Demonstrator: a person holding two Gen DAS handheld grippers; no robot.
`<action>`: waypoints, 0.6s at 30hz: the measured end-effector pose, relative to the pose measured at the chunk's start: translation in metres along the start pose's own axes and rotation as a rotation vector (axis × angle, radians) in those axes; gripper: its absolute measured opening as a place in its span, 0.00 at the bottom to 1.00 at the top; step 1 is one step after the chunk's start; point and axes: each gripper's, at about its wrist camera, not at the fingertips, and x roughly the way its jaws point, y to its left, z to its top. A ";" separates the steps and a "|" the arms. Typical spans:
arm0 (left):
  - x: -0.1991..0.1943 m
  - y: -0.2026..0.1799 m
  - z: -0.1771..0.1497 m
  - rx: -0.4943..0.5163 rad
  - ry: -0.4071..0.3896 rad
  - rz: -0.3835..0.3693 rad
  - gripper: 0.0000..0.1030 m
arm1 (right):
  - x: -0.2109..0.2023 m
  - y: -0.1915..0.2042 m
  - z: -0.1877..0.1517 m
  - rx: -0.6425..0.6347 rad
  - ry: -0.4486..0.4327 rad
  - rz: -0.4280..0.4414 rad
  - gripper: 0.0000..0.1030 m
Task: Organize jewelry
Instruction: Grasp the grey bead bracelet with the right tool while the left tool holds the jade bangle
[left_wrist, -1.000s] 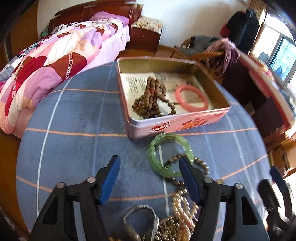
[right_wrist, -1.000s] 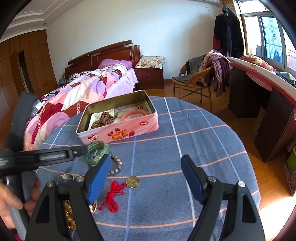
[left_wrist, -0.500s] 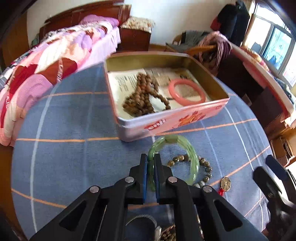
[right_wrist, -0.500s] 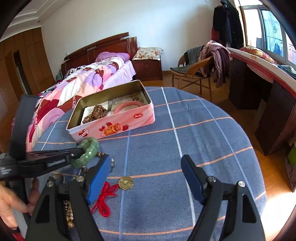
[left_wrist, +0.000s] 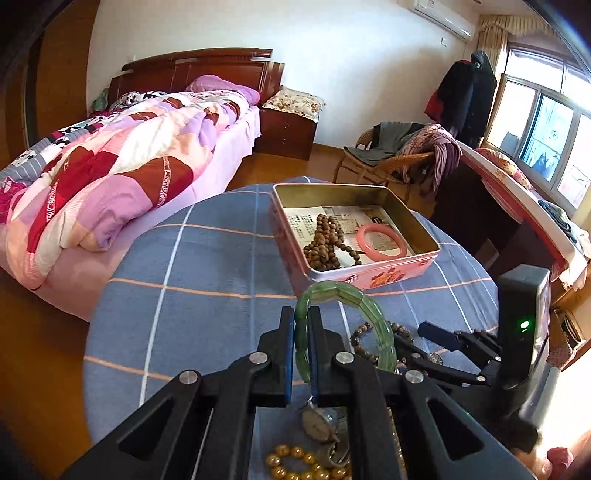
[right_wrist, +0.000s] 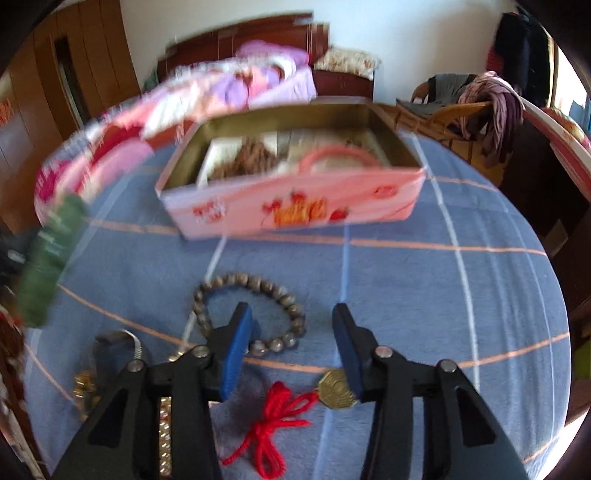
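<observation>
Left gripper (left_wrist: 302, 343) pinching green jade bangle (left_wrist: 354, 317), lifted; pink tin (left_wrist: 369, 275) at 12 o'clock. Right gripper (right_wrist: 291, 347) spread above grey bead bracelet (right_wrist: 251, 314); brass coin charm (right_wrist: 338, 389) at 5 o'clock.

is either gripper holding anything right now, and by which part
The left gripper pinches the green bangle by its near rim; the right gripper is open, holding nothing.
</observation>
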 end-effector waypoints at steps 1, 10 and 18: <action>0.002 0.001 0.000 -0.003 0.000 -0.002 0.05 | 0.000 0.005 0.000 -0.028 0.006 -0.023 0.45; -0.004 -0.003 -0.004 -0.006 -0.011 0.001 0.06 | -0.031 -0.019 -0.008 0.042 -0.061 -0.021 0.11; -0.012 -0.015 -0.008 0.009 -0.023 -0.008 0.06 | -0.084 -0.040 -0.009 0.142 -0.183 -0.013 0.11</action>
